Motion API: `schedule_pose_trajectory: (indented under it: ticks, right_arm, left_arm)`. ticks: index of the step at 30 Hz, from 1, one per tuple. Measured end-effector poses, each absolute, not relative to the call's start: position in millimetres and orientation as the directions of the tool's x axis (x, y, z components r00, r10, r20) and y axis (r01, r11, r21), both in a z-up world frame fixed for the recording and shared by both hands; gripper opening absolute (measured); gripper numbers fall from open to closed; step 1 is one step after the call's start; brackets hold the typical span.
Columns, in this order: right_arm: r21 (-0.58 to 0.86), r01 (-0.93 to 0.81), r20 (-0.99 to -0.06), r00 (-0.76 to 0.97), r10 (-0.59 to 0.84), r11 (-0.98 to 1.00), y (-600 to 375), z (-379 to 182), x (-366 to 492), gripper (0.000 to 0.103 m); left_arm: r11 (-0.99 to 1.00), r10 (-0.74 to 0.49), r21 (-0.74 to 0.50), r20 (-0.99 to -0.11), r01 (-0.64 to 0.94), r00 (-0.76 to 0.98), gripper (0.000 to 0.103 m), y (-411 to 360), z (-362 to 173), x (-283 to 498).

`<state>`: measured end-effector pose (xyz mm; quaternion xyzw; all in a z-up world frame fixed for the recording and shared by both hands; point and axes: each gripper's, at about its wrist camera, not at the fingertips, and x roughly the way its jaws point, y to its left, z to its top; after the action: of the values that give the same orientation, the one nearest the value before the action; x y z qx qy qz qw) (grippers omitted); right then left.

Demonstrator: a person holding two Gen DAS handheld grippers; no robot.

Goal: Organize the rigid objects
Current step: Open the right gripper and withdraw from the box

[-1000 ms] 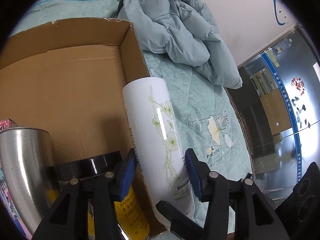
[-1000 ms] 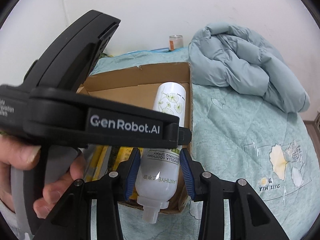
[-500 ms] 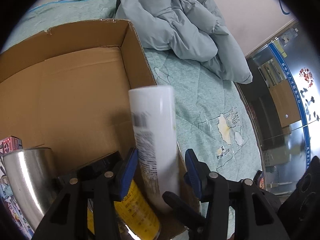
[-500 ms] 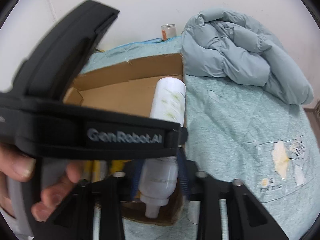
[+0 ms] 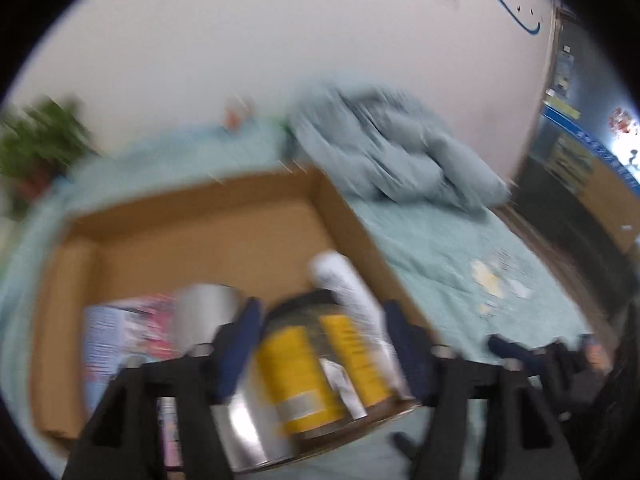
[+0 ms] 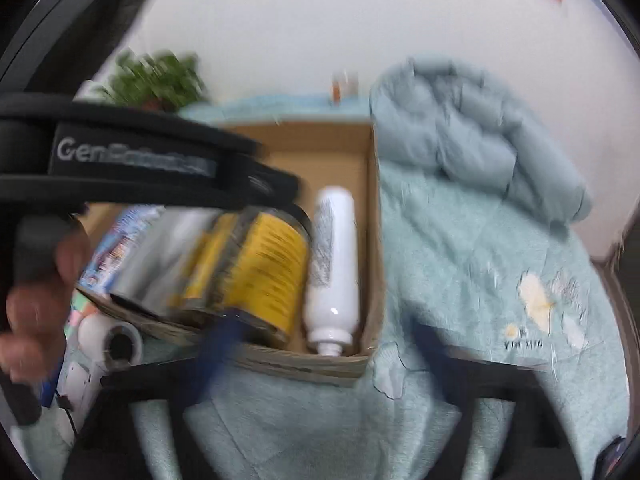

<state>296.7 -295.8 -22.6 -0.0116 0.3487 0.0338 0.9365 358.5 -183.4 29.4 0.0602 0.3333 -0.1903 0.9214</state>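
Note:
Both views are motion-blurred. A white spray bottle (image 6: 332, 264) lies in the cardboard box (image 6: 372, 216) along its right wall, nozzle toward me; it also shows in the left wrist view (image 5: 352, 292). A yellow-labelled tin (image 6: 264, 272) and a steel cup (image 6: 160, 256) lie beside it. My right gripper (image 6: 320, 344) is open and empty, above the box's near edge. My left gripper (image 5: 324, 332) is open and empty, over the yellow tin (image 5: 316, 368) and steel cup (image 5: 208, 312). The left gripper's body (image 6: 132, 160) crosses the right wrist view.
The box sits on a light green bedspread (image 6: 460, 264). A crumpled blue-grey duvet (image 6: 472, 140) lies behind on the right. A colourful packet (image 5: 124, 344) lies in the box at left. A plant (image 6: 156, 80) and jar (image 6: 344, 84) stand by the wall. A tape roll (image 6: 120, 344) lies left of the box.
The right gripper has let go of the white bottle and opened. The bottle now lies in the box. Both grippers have pulled back and up from the box.

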Motion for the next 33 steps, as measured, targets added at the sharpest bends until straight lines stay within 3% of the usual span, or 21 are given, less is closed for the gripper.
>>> schedule_pose_trajectory:
  ticks: [1,2,6,9,18,28,33]
  right_arm:
    - [-0.005,-0.083,-0.613,0.787,0.063,0.997,-290.9,-21.4,286.3,0.103]
    - [-0.016,-0.096,-0.586,0.807,0.069,0.995,-285.1,-22.0,278.2,0.103]
    - [-0.002,-0.072,-0.511,0.858,0.061,0.997,-271.6,-33.3,265.8,0.103]
    - [0.014,-0.047,-0.504,0.862,0.048,0.999,-263.4,-47.7,267.3,0.103]
    - [-0.058,-0.025,-0.480,0.877,-0.006,0.998,-233.8,-72.4,278.1,0.103]
    - [0.013,-0.037,-0.474,0.880,0.038,0.999,-238.1,-68.7,280.6,0.103]
    - [-0.048,0.022,-0.499,0.866,-0.043,0.999,-227.6,-71.4,295.6,0.103]
  left_arm:
    - [0.940,-0.262,0.023,-0.592,0.341,0.762,0.101,-170.2,31.3,342.2]
    - [0.955,-0.220,0.043,-0.562,0.294,0.798,0.102,-156.0,29.0,327.6]
    - [0.987,-0.067,0.077,-0.591,0.138,0.804,0.102,-118.4,-4.6,301.7]
    - [0.994,-0.010,0.077,-0.622,0.074,0.783,0.102,-104.9,-31.4,295.3]
    - [1.000,-0.020,-0.007,-0.628,0.020,0.778,0.103,-87.8,-57.2,304.1]
    - [0.999,-0.010,0.023,-0.600,0.030,0.800,0.103,-80.7,-44.1,298.7]
    - [0.999,-0.018,0.022,-0.602,0.040,0.798,0.103,-70.6,-35.4,298.0]
